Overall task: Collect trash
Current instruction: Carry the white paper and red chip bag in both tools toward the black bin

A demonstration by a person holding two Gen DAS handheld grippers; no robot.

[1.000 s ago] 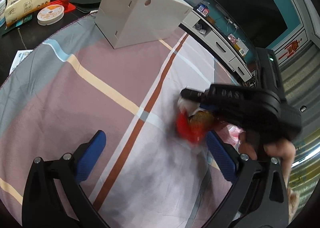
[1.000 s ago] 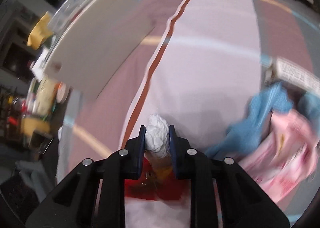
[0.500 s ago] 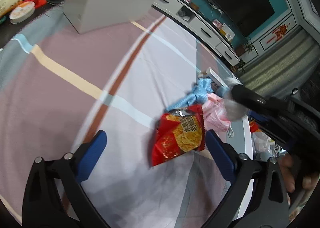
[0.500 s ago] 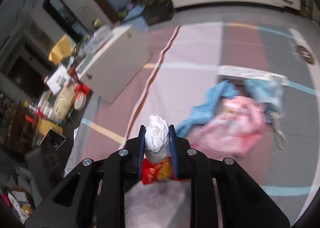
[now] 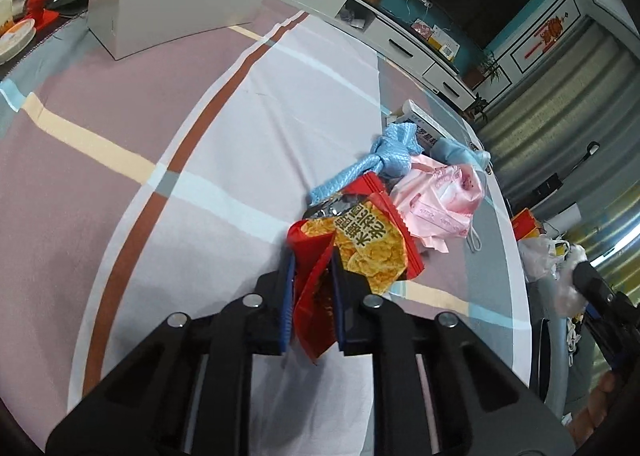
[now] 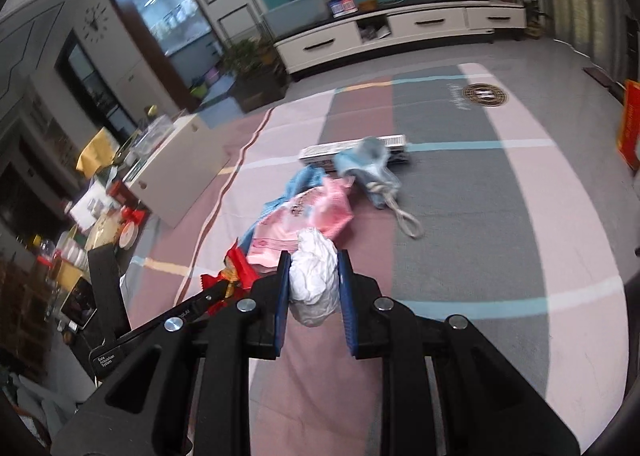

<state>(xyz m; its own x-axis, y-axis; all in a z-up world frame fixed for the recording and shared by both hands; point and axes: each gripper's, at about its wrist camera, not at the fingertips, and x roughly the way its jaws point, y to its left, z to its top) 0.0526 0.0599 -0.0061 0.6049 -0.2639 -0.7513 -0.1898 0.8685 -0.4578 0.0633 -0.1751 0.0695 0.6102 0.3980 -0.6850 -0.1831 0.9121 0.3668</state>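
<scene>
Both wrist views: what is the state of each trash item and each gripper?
left gripper: just closed, shut on the red snack bag
right gripper: shut on the crumpled white tissue
pink plastic bag: crumpled, lying loose on the cloth
blue rag: bunched, lying loose beside the pink bag

The snack bag (image 5: 372,244) is red with a yellow-orange picture and dark lettering. Beside it lie a pale pink plastic bag (image 5: 440,199) and a light blue cloth (image 5: 384,159). The crumpled tissue (image 6: 314,276) is white. The tablecloth (image 5: 140,127) is checked — pink, white and grey blocks — with rust-brown, cream and light blue stripes. The gripper pads (image 5: 289,296) are blue on black frames.
</scene>
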